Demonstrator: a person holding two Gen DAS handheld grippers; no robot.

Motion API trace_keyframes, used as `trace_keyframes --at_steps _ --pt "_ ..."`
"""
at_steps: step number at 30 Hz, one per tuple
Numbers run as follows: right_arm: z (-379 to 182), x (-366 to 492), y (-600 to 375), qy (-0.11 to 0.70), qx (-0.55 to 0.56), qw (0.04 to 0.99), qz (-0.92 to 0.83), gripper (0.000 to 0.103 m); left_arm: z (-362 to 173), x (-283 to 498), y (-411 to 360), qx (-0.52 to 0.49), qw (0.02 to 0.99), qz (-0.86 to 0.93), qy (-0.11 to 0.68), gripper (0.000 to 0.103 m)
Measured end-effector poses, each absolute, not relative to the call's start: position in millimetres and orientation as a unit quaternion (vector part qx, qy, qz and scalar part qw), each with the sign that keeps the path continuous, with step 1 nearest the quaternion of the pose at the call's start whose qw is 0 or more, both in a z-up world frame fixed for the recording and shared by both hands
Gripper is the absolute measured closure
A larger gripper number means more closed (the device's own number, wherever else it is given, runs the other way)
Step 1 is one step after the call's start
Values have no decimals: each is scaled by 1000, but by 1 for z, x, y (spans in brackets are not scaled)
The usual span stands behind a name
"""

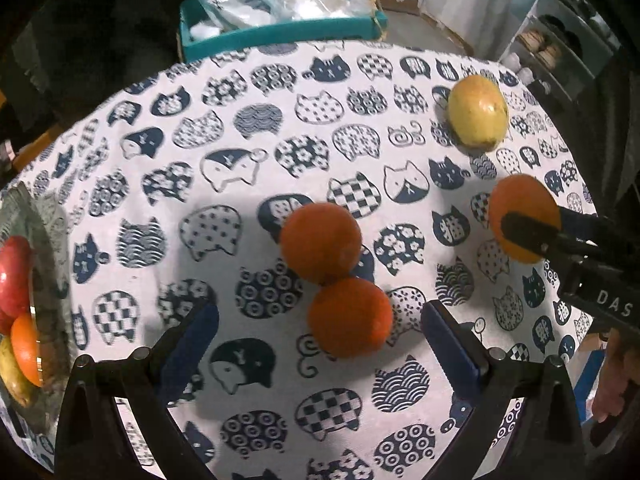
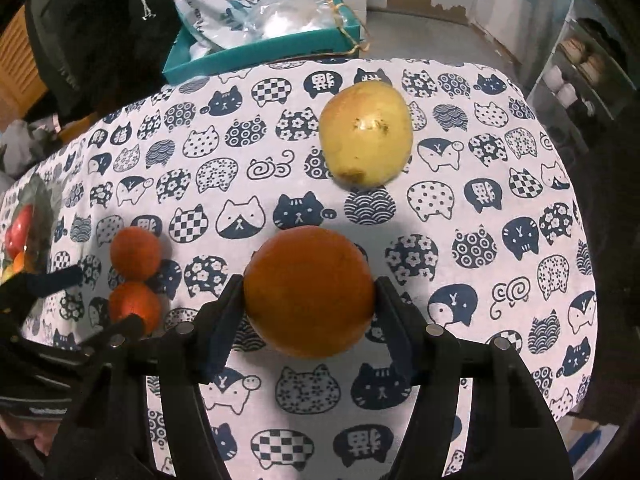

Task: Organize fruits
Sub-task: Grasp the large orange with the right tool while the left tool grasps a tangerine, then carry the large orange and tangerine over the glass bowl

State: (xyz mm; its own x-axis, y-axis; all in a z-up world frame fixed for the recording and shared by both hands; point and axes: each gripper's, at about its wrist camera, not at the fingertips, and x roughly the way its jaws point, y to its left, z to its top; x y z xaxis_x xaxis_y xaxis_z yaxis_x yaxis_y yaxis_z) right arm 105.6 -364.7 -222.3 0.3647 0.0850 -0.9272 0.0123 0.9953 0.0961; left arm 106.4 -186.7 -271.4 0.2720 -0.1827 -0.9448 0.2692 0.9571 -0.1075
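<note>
My right gripper point(image 2: 309, 294) is shut on a large orange point(image 2: 309, 291), held just above the cat-print tablecloth point(image 2: 480, 200); the left wrist view shows it too point(image 1: 522, 216). A yellow pear point(image 2: 366, 134) lies beyond it, also seen in the left wrist view point(image 1: 478, 112). My left gripper point(image 1: 320, 320) is open, with two small oranges before it: one point(image 1: 350, 316) between the fingertips, the other point(image 1: 320, 240) just beyond and touching it. They show in the right wrist view point(image 2: 134, 306) point(image 2: 136, 252). A glass bowl point(image 1: 48, 240) at the left holds an apple point(image 1: 14, 276) and other fruit.
A teal box point(image 1: 280, 34) with plastic bags stands behind the table's far edge. Shelves point(image 2: 576, 68) with cups stand at the right. A dark chair or bag point(image 2: 92, 28) is at the back left.
</note>
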Motion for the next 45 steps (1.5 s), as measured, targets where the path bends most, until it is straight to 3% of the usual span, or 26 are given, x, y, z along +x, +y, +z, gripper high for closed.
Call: trace_keyframes --at_steps 3,11,18,45 --pt "-224 106 -365 564 45 824 23 38 -276 106 -190 36 792 -145 592 8" --pt "-223 110 -357 560 45 826 29 38 -284 105 -196 36 774 -174 608 57" --pt "-215 110 -348 549 34 834 35 38 -276 97 -195 56 784 -179 592 58" --pt "-115 91 -298 452 14 887 90 38 -159 76 -113 -13 858 -149 492 59"
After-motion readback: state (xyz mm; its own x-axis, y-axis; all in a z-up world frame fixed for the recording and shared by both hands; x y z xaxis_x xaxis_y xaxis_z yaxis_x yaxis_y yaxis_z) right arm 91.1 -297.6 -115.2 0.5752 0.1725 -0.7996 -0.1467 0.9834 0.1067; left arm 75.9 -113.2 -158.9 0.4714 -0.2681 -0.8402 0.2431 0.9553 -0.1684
